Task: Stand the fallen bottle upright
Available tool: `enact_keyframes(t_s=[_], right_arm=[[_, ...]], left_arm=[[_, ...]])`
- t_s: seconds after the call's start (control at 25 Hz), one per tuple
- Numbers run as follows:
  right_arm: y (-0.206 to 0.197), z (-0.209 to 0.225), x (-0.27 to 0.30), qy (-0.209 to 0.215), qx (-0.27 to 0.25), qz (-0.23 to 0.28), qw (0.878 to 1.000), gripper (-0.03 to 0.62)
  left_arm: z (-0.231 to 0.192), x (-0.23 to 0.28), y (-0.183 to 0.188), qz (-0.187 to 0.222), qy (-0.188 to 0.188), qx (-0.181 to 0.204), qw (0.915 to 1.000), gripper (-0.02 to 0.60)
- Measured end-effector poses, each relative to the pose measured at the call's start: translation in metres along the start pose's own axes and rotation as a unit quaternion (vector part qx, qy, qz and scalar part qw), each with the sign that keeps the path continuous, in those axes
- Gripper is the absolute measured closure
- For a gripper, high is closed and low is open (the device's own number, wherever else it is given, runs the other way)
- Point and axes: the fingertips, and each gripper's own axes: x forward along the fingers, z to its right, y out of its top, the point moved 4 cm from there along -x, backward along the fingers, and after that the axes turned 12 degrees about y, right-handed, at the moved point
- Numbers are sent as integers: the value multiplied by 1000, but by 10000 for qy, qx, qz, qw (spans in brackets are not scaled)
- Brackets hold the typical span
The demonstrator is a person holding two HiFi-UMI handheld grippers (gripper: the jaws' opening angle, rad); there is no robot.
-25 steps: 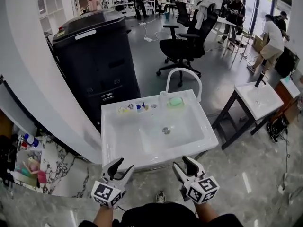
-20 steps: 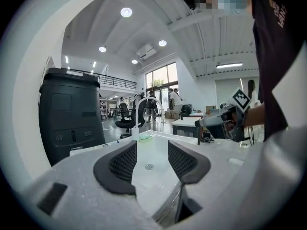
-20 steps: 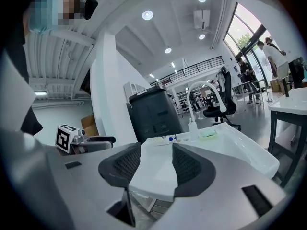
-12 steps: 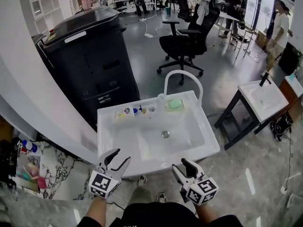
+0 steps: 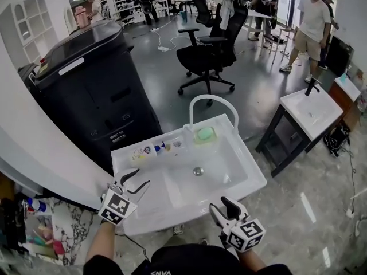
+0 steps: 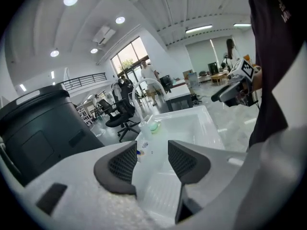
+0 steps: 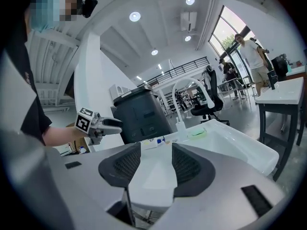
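A tall black machine (image 5: 86, 90) stands behind the white sink (image 5: 229, 165) on its left side, its foot hidden by the sink's back rim. The sink fills the middle of the head view. Open floor runs along its right and near edges, and the basin gives open room around the drain. An office chair (image 5: 209, 50) stands well beyond the sink on grey floor. Left of the sink, a marble worktop (image 5: 63, 222) is cut off by the picture's edge, its clutter too blurred to name. A white arched tap (image 5: 213, 103) rises from the sink's back rim.

The left gripper (image 5: 140, 176) hovers at the sink's near-left corner, fingers moderately apart with nothing between them. The right gripper (image 5: 221, 204) hangs just outside the sink's near edge, fingers likewise parted and empty. Both arms are cut off at the bottom of the frame.

A green soap (image 5: 205, 134) sits on the sink's back ledge under the tap. The bottle (image 5: 150, 150) is among small items on that ledge, left of the tap and well apart from both grippers. It is too small to tell how it lies.
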Motion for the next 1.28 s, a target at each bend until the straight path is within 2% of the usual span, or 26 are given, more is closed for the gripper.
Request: enact_keyframes(t_s=[0.24, 0.48, 0.88, 1.28], right_arm=[[1, 3, 15, -115, 124, 94, 9998, 402], [4, 8, 27, -272, 194, 183, 9993, 402], [-2, 16, 48, -526, 346, 146, 9979, 402], [-2, 26, 52, -1046, 526, 148, 9930, 402]], left_arm=[[-35, 31, 14, -200, -383, 722, 9965, 383], [-63, 67, 18, -364, -630, 1092, 9914, 382], [-77, 152, 0, -759, -1316, 1318, 9796, 370], [-63, 235, -56, -1699, -2079, 1402, 9530, 353]])
